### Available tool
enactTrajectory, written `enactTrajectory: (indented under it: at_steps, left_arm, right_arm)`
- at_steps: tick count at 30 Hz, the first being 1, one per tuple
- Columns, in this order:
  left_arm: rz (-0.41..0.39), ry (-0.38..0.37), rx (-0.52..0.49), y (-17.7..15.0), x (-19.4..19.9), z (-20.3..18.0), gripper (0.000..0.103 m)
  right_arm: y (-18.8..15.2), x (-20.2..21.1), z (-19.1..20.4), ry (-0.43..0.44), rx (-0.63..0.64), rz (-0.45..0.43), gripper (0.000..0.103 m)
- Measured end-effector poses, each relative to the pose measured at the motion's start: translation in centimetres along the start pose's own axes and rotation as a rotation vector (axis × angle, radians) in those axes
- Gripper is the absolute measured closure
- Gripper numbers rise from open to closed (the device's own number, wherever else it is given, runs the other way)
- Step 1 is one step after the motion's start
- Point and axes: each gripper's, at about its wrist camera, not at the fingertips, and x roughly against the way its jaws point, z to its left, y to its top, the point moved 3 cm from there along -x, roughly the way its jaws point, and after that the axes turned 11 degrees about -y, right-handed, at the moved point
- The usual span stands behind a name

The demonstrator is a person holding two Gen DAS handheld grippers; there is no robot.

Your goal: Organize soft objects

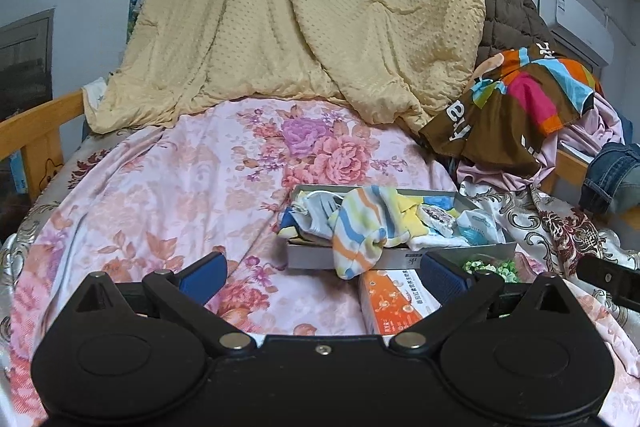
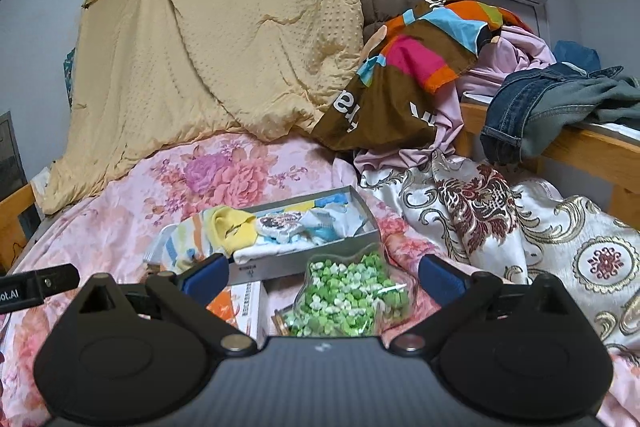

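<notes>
On the bed's flowered sheet (image 1: 160, 187), a grey box (image 1: 400, 255) full of small socks and cloths lies just ahead of both hand-held grippers, with a striped sock (image 1: 360, 227) hanging over its near wall. The left hand-held gripper (image 1: 322, 273) is spread wide and empty, the box ahead and to its right. The right hand-held gripper (image 2: 324, 273) is likewise spread and empty, with a clear bag of green pieces (image 2: 348, 299) between its fingers and the box just beyond.

Item: my left gripper (image 1: 322, 273) is hovering, blue-padded jaws spread, facing a grey rectangular cardboard box (image 1: 400, 255) that is holding a striped pastel sock (image 1: 366, 227) draping over its front wall.
</notes>
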Motion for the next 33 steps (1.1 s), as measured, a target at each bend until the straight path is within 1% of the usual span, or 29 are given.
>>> enactTrajectory:
  at_steps: [7, 13, 23, 26, 33]
  left_arm:
    - [-0.014, 0.001, -0.038, -0.8, 1.4, -0.1, 0.001]
    - [-0.006, -0.003, -0.065, -1.6, 1.8, -0.3, 0.001]
    - [-0.001, -0.005, -0.065, -2.9, 2.5, -0.1, 0.001]
    - [0.008, -0.013, -0.062, -3.5, 2.6, 0.0, 0.001]
    - [0.048, -0.016, -0.09, -5.4, 2.4, 0.0, 0.001]
  right_arm:
    - [-0.7, 1.2, 0.0, -0.011, 0.007, 0.011, 0.0]
    - [-1.2, 1.8, -0.1, -0.03, 0.014, 0.021, 0.0]
    - [-1.6, 2.7, -0.2, -0.035, 0.028, 0.013, 0.0]
    - [-1.8, 3.0, 0.0, -0.044, 0.04, 0.009, 0.0]
    - [-2.4, 3.5, 0.4, -0.058, 0.077, -0.004, 0.0]
